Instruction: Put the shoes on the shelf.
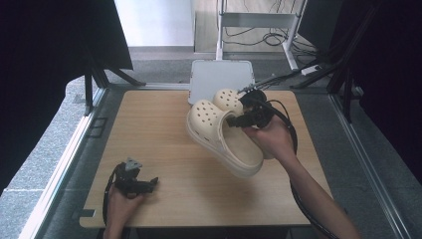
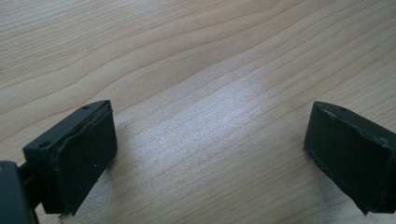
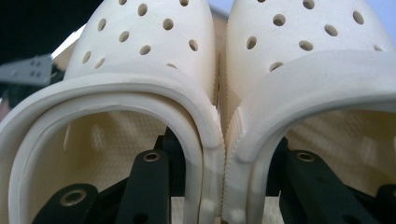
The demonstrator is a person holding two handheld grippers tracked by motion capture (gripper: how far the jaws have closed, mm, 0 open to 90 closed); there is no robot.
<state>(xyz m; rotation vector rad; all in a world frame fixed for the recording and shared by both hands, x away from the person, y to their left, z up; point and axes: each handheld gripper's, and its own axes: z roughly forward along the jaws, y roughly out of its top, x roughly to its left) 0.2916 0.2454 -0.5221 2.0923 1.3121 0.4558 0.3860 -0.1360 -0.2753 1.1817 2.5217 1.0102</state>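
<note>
Pair of cream perforated foam clogs [image 1: 224, 132]: centre-right of frame, lifted off the light wooden bench [image 1: 164, 149], toes pointing upper left, long axis diagonal. Right tongs [image 1: 244, 118] clenched on their touching inner walls, one jaw inside each clog. Left tongs [image 1: 149, 183], lower left, rest released on the bench.

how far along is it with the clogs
Done: the right claw has pinched both clogs together by their inner walls, one jaw inside each, and holds them off the table. In hand: carrying them. Left: setting them down. The left claw rests open.
</note>
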